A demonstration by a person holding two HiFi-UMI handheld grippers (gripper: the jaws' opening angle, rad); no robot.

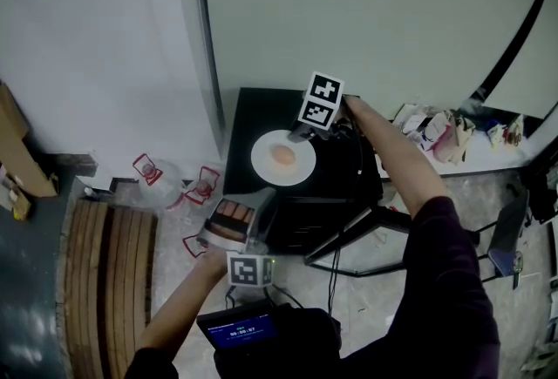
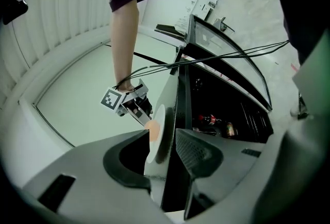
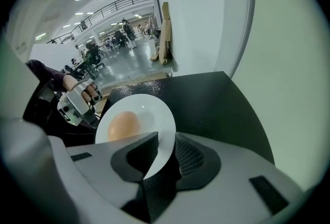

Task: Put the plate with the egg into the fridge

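Plate (image 3: 152, 115) (rim) between right gripper (image 3: 166, 139) jaws.

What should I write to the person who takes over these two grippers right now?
Left gripper: open; the plate's near rim shows between its jaws, no grip.
Right gripper: open, jaws straddle the far rim, seemingly unclamped.
Plate with egg sits on top of the black fridge.
Done: fridge looks open, bottles visible inside.
Left: grip the plate, set it inside.

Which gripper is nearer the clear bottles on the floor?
Left. The left gripper hangs at the front corner of the fridge, beside the bottles; the right gripper is over the fridge top at the far rim of the plate.
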